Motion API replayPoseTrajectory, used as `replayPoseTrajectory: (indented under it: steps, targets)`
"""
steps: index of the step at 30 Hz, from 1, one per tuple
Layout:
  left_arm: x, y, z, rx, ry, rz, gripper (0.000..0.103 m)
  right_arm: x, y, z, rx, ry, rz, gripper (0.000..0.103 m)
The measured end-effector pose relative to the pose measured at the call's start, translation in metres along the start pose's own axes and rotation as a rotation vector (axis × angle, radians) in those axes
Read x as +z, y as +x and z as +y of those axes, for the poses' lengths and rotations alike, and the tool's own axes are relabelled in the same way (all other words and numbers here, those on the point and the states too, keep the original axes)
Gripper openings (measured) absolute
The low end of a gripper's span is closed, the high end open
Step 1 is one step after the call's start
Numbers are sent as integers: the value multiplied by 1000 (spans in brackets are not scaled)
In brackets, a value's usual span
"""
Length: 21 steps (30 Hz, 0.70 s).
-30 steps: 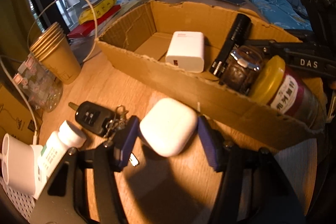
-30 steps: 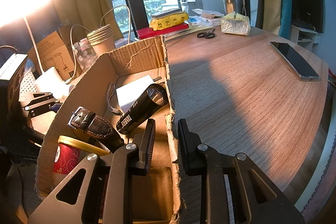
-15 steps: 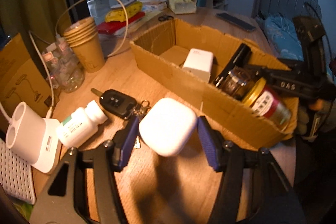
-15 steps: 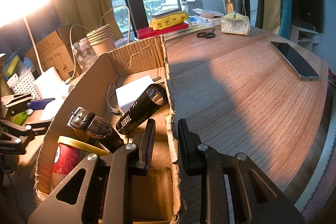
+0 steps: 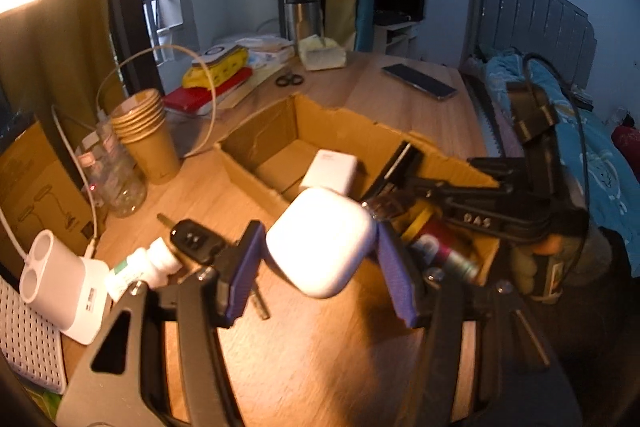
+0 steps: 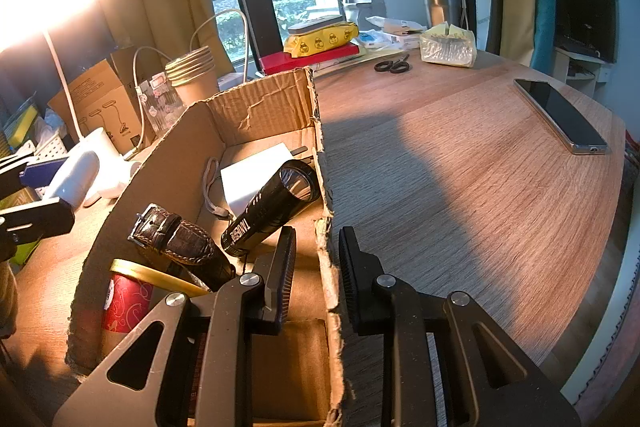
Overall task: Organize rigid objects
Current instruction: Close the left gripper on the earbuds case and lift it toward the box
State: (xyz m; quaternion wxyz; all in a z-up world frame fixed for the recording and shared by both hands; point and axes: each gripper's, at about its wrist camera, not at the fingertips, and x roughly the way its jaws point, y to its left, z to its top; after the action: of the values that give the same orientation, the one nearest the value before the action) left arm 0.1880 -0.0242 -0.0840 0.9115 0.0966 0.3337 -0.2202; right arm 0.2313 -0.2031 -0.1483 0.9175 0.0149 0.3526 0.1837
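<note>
The left gripper (image 5: 322,263) is carrying the white case (image 5: 322,241), jaws clamping it, above the surface beside the box (image 5: 256,173). The right gripper (image 6: 316,267) is pinching the box wall. Next: lowering it inside.

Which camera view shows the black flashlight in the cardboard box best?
The right wrist view. There the flashlight lies in full sight inside the cardboard box, lens and lettering visible. In the left wrist view only its blurred far end shows behind the white case.
</note>
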Motion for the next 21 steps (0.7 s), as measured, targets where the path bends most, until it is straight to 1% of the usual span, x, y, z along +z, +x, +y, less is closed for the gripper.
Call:
replayPoseTrajectory:
  steps: [2, 4, 8, 21]
  targets:
    - [2, -1, -7, 17, 21, -15, 58, 0, 0, -1, 0, 0, 0, 24]
    - [5, -2, -10, 9, 16, -31, 58, 0, 0, -1, -1, 0, 0, 24]
    - [13, -2, -14, 14, 3, -64, 58, 0, 0, -1, -1, 0, 0, 24]
    - [24, 36, -26, -1, -19, -34, 58, 0, 0, 0, 0, 1, -1, 23]
